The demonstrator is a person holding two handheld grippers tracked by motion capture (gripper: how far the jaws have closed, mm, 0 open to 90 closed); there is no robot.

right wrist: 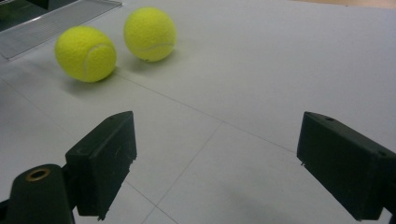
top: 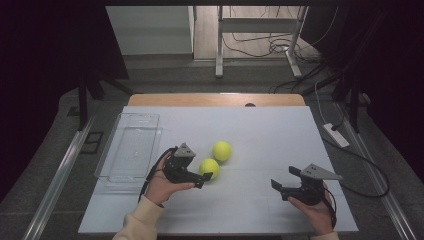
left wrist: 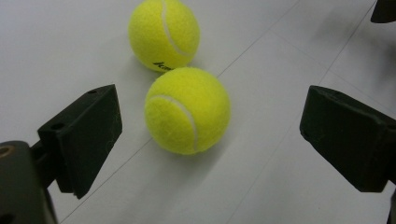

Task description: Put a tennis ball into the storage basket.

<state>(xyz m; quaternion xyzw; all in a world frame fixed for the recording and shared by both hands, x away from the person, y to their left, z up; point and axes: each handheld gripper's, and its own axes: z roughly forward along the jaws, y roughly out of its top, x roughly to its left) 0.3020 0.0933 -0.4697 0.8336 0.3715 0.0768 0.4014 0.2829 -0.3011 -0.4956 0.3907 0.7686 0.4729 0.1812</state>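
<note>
Since spread wide with nothing between the pads: jaws of the left gripper (top: 206, 178), set apart to either side of the near tennis ball (left wrist: 187, 110), not yet touching it.
Left pads: flat black blocks, one (left wrist: 86, 135) just beside the ball's left flank, the other (left wrist: 348, 135) well clear on the far side.
Near ball: just ahead of the fingertips, resting on the white table (top: 260, 200), seam curving down its front face.
Far tennis ball (left wrist: 164, 33): directly beyond the near one, touching or almost touching; hard to tell which.
Handling, as judged: light, fuzzy felt, springy rather than stiff; good friction on flat pads, not fragile, but round and free to roll away if nudged off-centre.
Where to take hold: across the widest girth, pads on opposite sides at mid-height, squeezing only enough to dent the felt slightly.
Risk: bumping the far ball while closing.
Clear plastic tray (top: 131, 150): farther out, behind and to the left of the left gripper, nothing in it.
Right gripper (top: 284, 186): well apart to the right, jaws likewise wide open over bare table, holding nothing, both balls far ahead of its fingertips.
</note>
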